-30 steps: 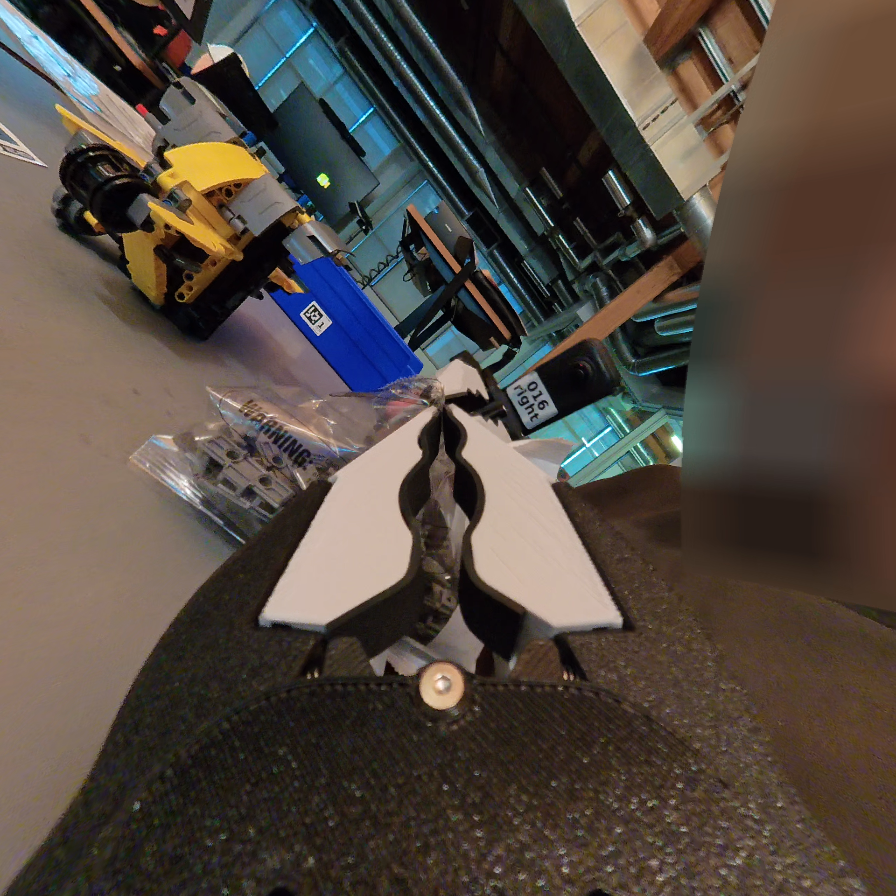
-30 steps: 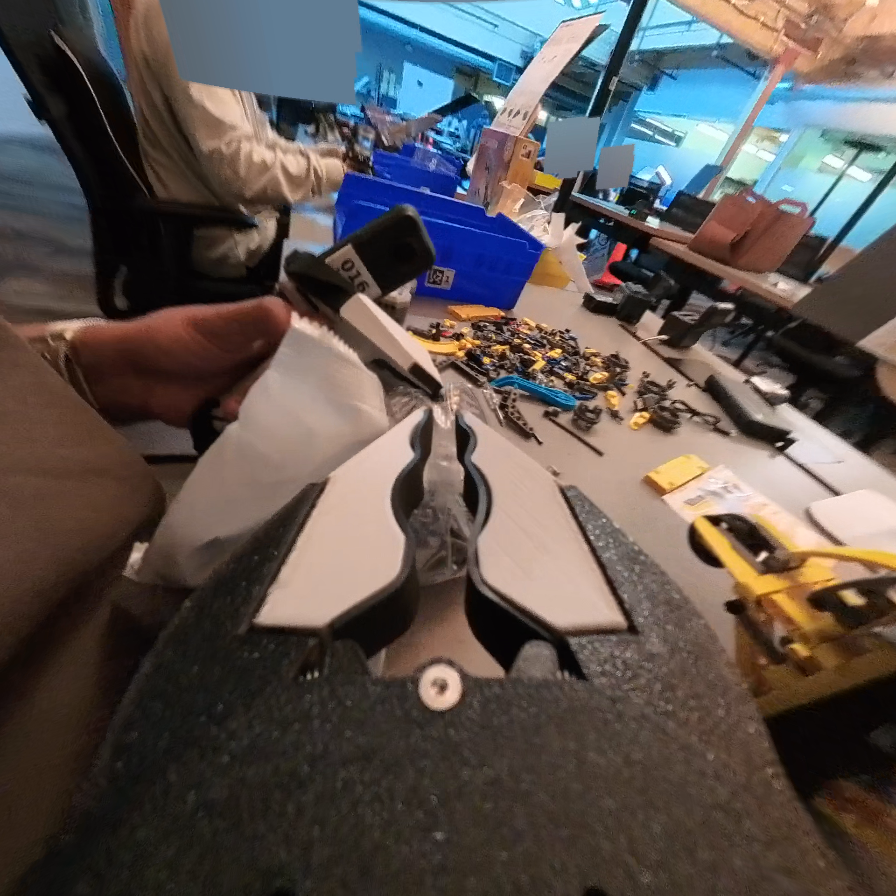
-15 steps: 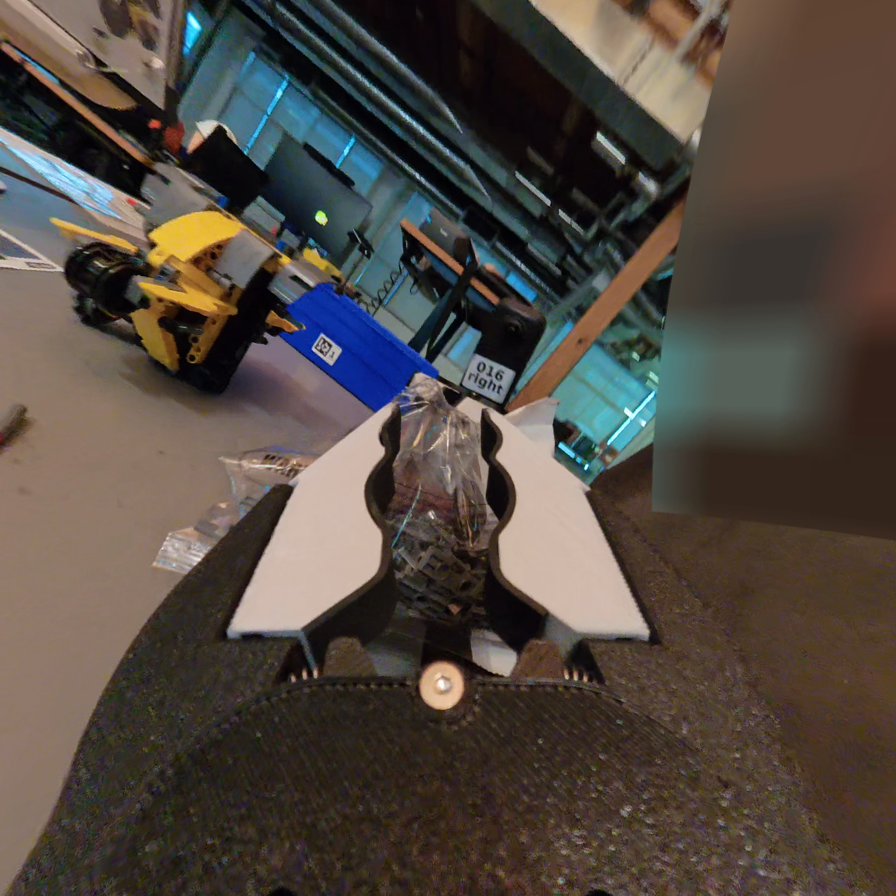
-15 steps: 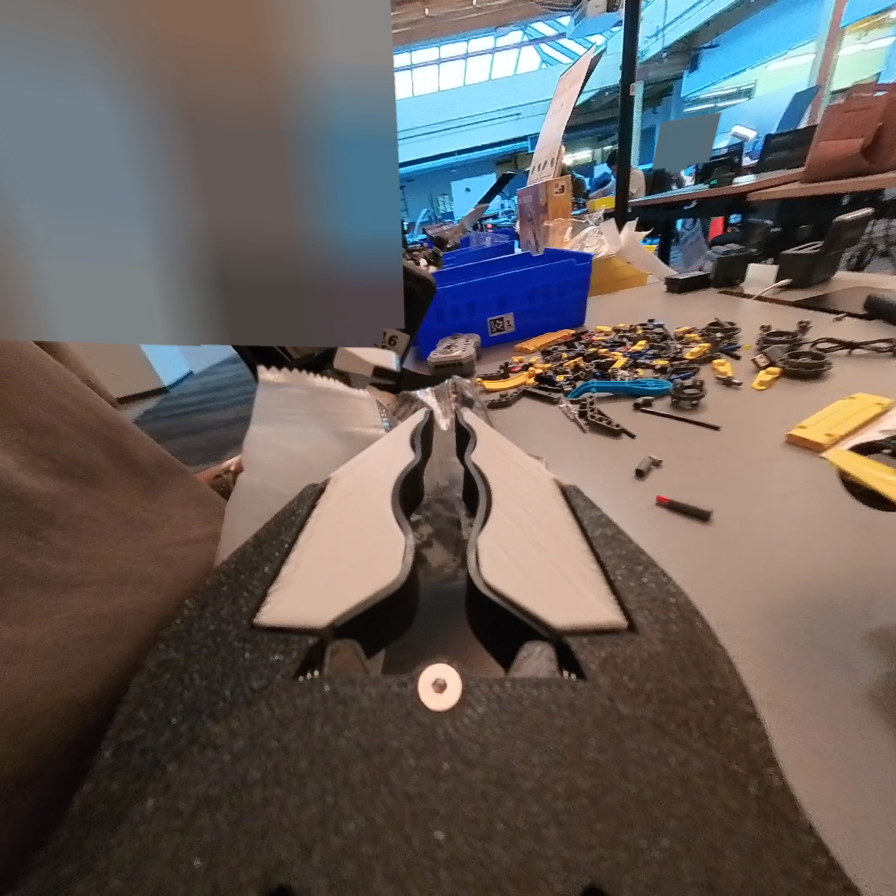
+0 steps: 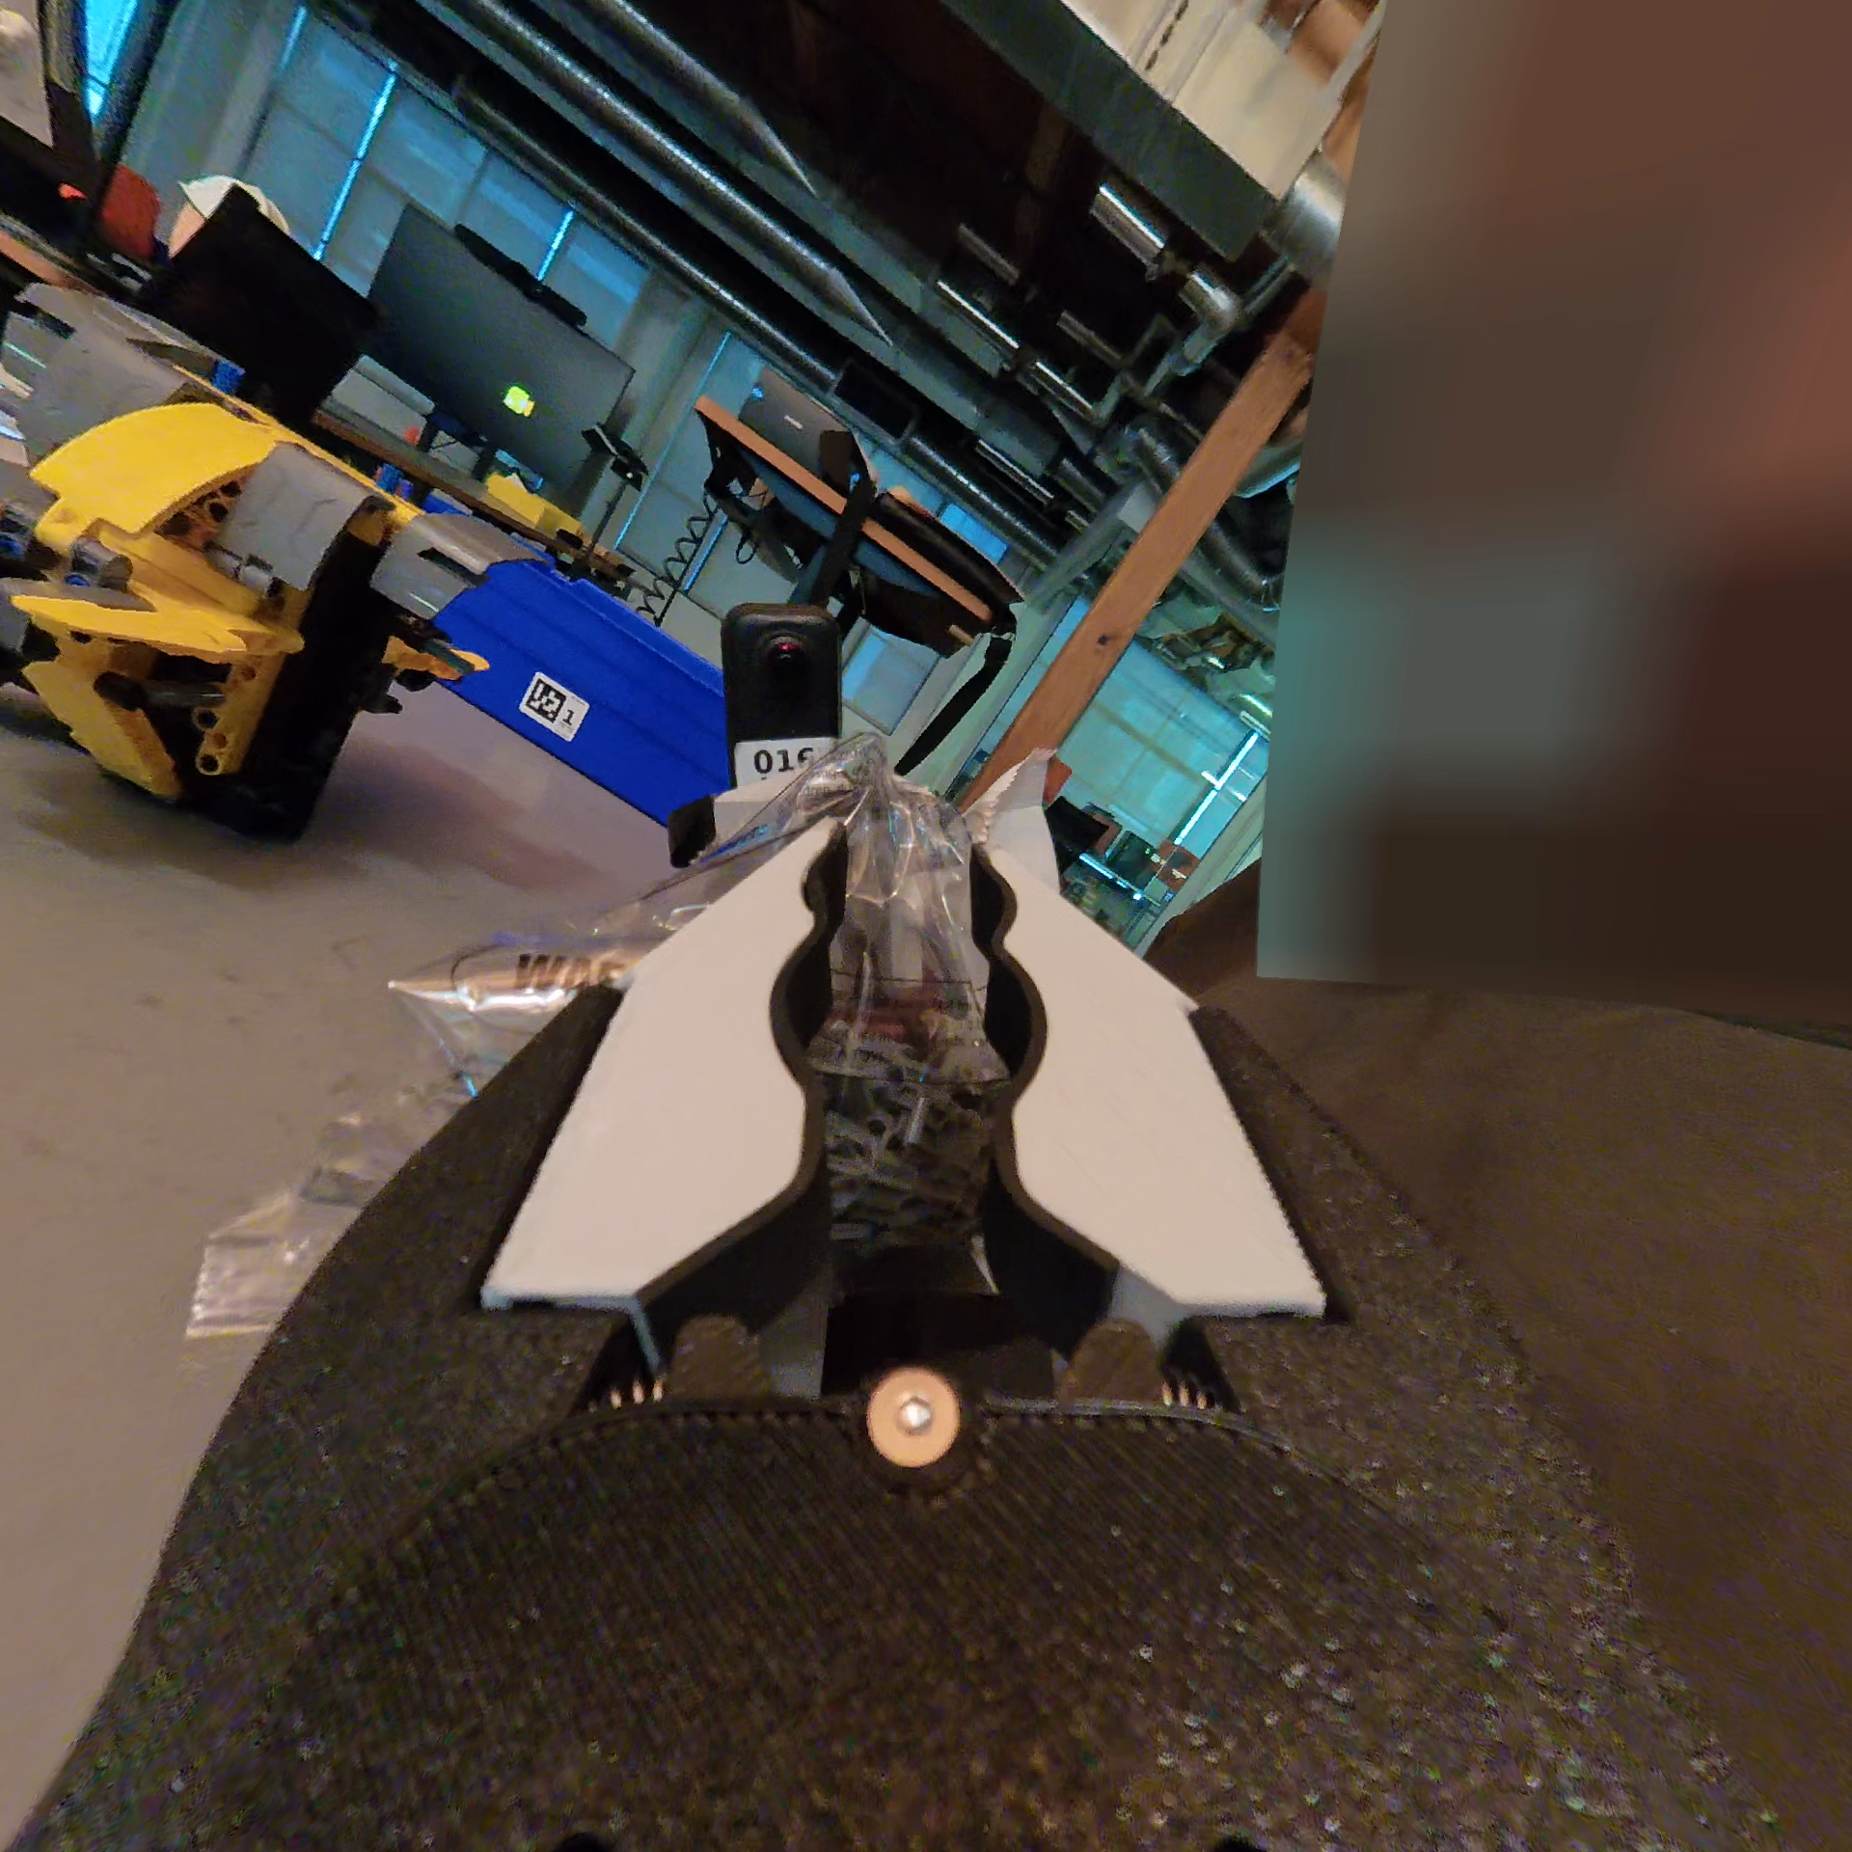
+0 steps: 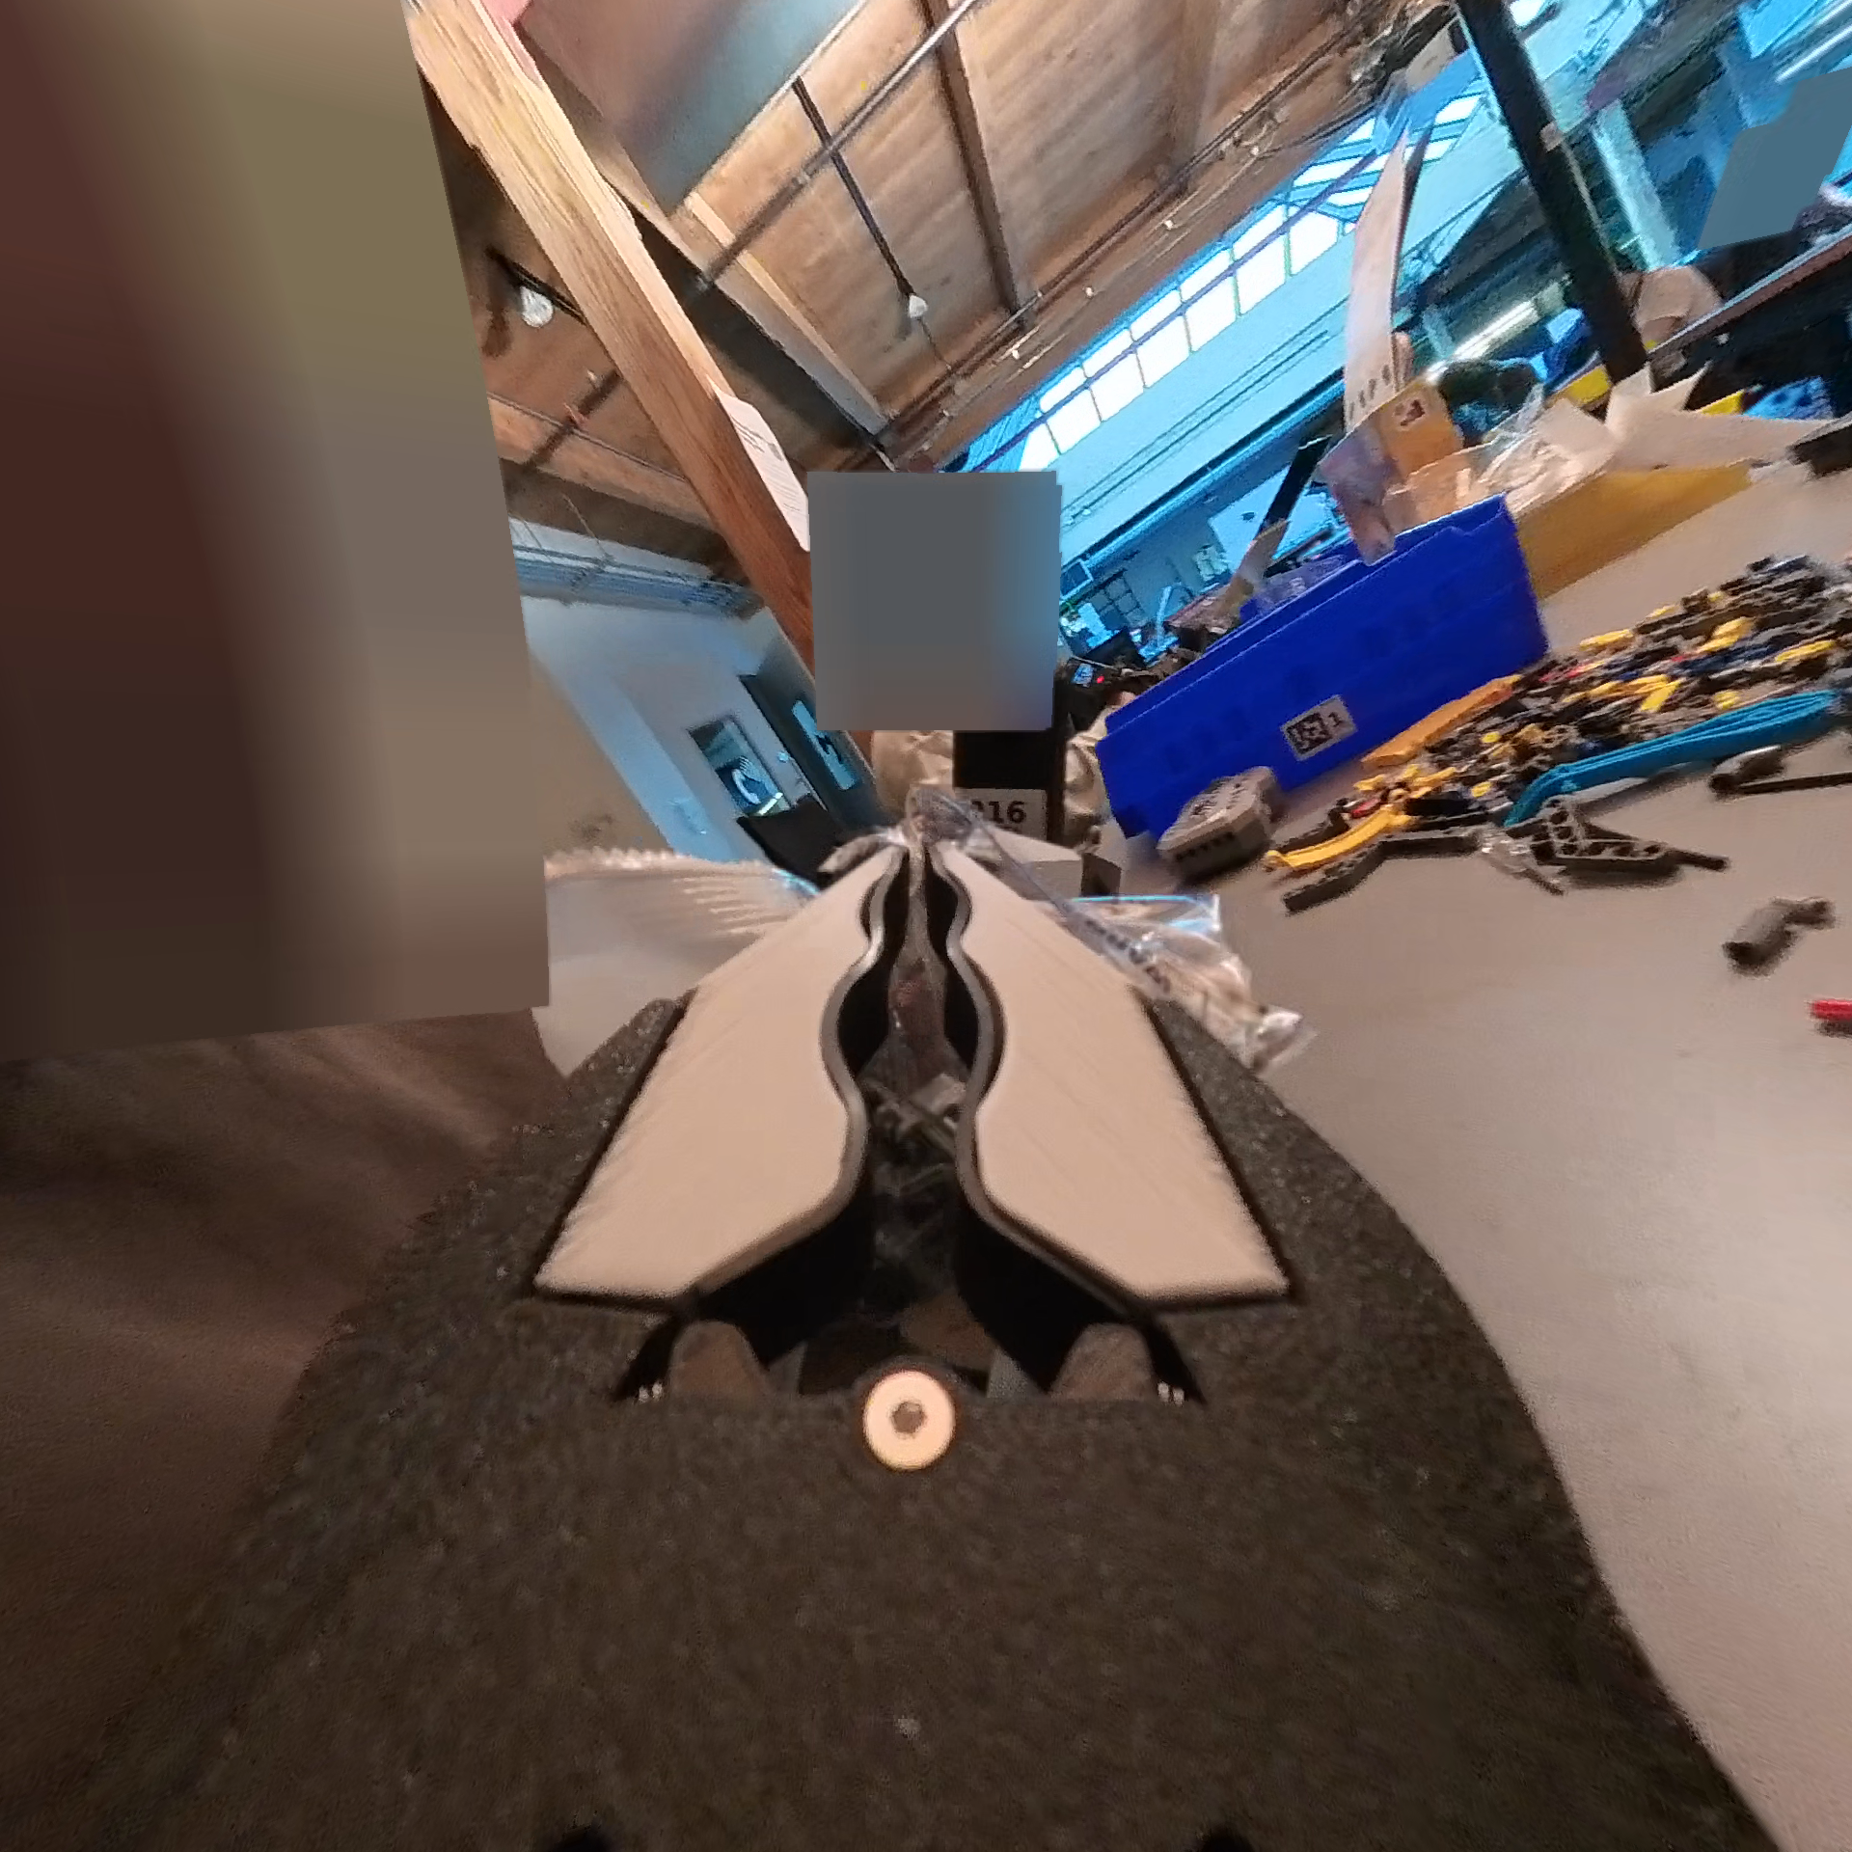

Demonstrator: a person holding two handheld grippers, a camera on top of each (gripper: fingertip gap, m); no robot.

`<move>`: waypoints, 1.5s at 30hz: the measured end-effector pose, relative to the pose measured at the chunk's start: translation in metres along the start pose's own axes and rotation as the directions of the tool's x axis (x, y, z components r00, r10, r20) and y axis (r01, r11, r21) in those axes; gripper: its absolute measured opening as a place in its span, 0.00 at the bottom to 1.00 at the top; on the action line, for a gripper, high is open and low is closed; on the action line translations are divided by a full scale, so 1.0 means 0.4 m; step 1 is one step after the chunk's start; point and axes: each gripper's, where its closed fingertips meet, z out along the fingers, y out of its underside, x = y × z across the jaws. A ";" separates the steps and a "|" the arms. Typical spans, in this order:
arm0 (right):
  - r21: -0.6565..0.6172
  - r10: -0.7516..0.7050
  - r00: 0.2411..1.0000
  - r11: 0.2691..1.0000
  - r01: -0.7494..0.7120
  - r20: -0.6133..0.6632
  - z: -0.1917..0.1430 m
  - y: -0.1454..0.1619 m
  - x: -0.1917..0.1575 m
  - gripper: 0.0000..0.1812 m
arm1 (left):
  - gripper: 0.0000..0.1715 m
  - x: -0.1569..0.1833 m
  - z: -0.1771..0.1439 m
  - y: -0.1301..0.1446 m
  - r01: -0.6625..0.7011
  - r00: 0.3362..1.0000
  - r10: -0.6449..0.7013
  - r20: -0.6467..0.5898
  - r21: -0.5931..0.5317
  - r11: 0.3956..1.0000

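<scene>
My left gripper (image 5: 907, 852) is shut on a clear plastic bag (image 5: 902, 962) of small grey pieces, bunched between its white fingers. Part of the clear plastic (image 5: 521, 977) trails left down to the grey table. My right gripper (image 6: 917, 862) is shut tight on the same clear bag (image 6: 1152, 947), which spills out to its right. The two grippers face each other, tips almost touching. The right gripper's black camera (image 5: 782, 671) shows just past my left tips. The left gripper's camera (image 6: 1002, 792) shows just past my right tips.
A yellow and grey brick-built vehicle (image 5: 190, 601) stands on the table (image 5: 200, 1002) at left. A blue bin (image 5: 581, 661) (image 6: 1353, 681) sits behind. Loose small pieces (image 6: 1603, 722) lie spread at right. A white serrated paper bag (image 6: 641, 882) and a brown sleeve (image 6: 200, 1253) are close by. The tips of both grippers are at nearly the same place.
Both grippers have tilted upward and swung to face each other. The clear bag has come up off the table. My left fingers stand wider, with more of the bag bunched between them.
</scene>
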 end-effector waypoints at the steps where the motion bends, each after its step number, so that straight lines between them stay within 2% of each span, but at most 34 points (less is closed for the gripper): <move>1: 0.000 0.013 1.000 1.000 -0.013 0.008 0.000 0.001 0.001 0.01 | 0.12 -0.002 -0.001 0.002 -0.007 1.000 0.007 0.008 -0.006 1.000; 5: -0.011 0.017 1.000 1.000 -0.017 0.017 0.001 0.003 -0.001 0.01 | 0.08 -0.009 -0.001 0.006 -0.049 0.997 0.051 0.052 -0.035 0.998; 10: -0.069 -0.062 0.997 0.996 0.059 -0.039 0.007 0.016 0.002 0.01 | 0.00 -0.025 -0.010 0.012 -0.097 0.986 0.105 0.128 -0.061 0.993; 15: -0.103 -0.136 0.985 0.987 0.125 -0.109 0.004 0.013 0.013 0.01 | 0.00 -0.039 -0.011 0.005 -0.146 0.961 0.157 0.226 -0.066 0.987; 22: -0.077 -0.182 0.966 0.982 0.170 -0.186 0.010 -0.014 0.004 0.00 | 0.00 -0.016 -0.006 -0.026 -0.159 0.958 0.148 0.247 0.025 0.987; 29: -0.058 -0.184 0.933 0.983 0.174 -0.308 -0.009 -0.015 0.038 0.00 | 0.00 -0.038 -0.003 -0.011 -0.104 0.964 0.079 0.253 0.086 0.991; 35: 0.048 -0.025 0.973 0.998 0.037 -0.228 -0.024 -0.021 0.030 0.00 | 0.00 -0.030 0.010 -0.002 -0.024 0.989 0.001 0.151 0.150 0.988; 39: 0.129 0.125 0.987 0.985 -0.111 -0.104 -0.023 -0.031 0.018 0.00 | 0.00 -0.016 0.013 -0.005 0.002 0.996 -0.018 0.090 0.175 0.985; 43: 0.150 0.168 0.985 0.975 -0.161 -0.033 -0.019 -0.037 0.002 0.00 | 0.00 0.000 0.013 -0.007 0.034 0.999 -0.038 0.017 0.194 0.980; 45: 0.097 0.078 0.992 0.993 -0.068 -0.102 -0.015 -0.026 0.006 0.00 | 0.00 -0.007 0.006 -0.003 0.009 0.999 -0.017 0.043 0.176 0.984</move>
